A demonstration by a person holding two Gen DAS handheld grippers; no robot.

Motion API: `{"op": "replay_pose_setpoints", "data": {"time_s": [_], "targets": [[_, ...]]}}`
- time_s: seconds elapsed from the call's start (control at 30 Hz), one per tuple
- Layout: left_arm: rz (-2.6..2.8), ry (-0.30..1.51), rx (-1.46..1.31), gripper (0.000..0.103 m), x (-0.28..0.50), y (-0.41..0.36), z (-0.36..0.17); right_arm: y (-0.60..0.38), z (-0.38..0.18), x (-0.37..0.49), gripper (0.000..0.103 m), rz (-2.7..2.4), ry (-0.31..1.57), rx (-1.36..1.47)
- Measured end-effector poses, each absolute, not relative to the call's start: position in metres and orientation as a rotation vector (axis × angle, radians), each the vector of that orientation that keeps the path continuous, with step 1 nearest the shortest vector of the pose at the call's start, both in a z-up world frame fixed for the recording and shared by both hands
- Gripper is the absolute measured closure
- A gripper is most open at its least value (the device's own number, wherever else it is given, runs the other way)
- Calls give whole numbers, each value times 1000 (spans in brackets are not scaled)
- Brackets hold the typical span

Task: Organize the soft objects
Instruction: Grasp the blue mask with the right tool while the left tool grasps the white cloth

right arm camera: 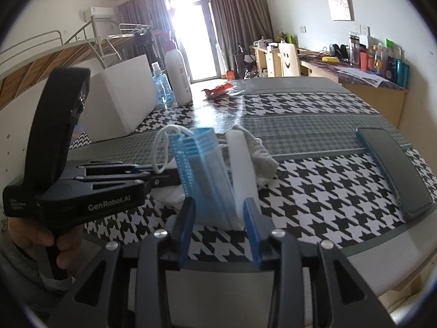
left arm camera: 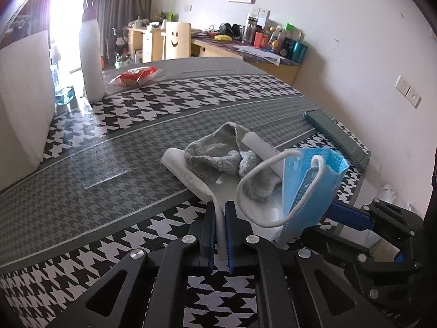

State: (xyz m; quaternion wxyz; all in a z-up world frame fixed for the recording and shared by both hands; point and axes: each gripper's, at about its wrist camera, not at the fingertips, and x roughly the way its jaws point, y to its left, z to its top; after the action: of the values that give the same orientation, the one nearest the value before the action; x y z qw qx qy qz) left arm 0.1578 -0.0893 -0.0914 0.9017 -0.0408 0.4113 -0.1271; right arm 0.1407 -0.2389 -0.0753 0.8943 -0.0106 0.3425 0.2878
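Observation:
On the houndstooth tablecloth (left arm camera: pixel 114 114) a grey sock (left arm camera: pixel 215 155) lies crumpled on a white cloth (left arm camera: pixel 177 164), with a white stick (left arm camera: pixel 262 147) beside it. My left gripper (left arm camera: pixel 220 207) is shut on the near edge of that white cloth. A blue face mask (left arm camera: pixel 308 191) with white ear loops stands upright at the right. In the right wrist view the mask (right arm camera: pixel 202 175) sits between the spread pads of my right gripper (right arm camera: pixel 220 207), which is open. The left gripper (right arm camera: pixel 164 176) comes in from the left there, held by a hand (right arm camera: pixel 32 240).
A dark teal phone-like slab (right arm camera: pixel 393 169) lies at the right of the table. At the far left stand a white box (right arm camera: pixel 120 101), a blue spray bottle (right arm camera: pixel 162 84) and a tall white bottle (right arm camera: pixel 177 73). A red packet (right arm camera: pixel 218 90) lies behind. The table's near edge (right arm camera: pixel 382 240) is close.

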Motion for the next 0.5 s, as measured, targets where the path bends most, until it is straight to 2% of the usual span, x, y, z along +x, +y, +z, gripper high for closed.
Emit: {"op": "replay_pose_setpoints", "data": {"time_s": [0.07,0.17,0.33,0.4,0.43,0.5], "targets": [[-268,847,-82,96,156,-89,-90,-237,-74,139,60,604,702,-28],[-279,836,-76,96,152,-91,-86,-236,-71,136,49,612,678,-30],[-281,822,-67,96,149,-91,-82,-228,-70,138,50,627,676,-39],[-278,817,-63,96,147,-90,-81,-227,-70,140,68,629,683,-39],[-280,813,-64,96,146,-90,-80,-227,-70,141,71,628,688,-40],[-284,809,-62,96,145,-90,-79,-226,-73,144,86,617,709,-47]]}}
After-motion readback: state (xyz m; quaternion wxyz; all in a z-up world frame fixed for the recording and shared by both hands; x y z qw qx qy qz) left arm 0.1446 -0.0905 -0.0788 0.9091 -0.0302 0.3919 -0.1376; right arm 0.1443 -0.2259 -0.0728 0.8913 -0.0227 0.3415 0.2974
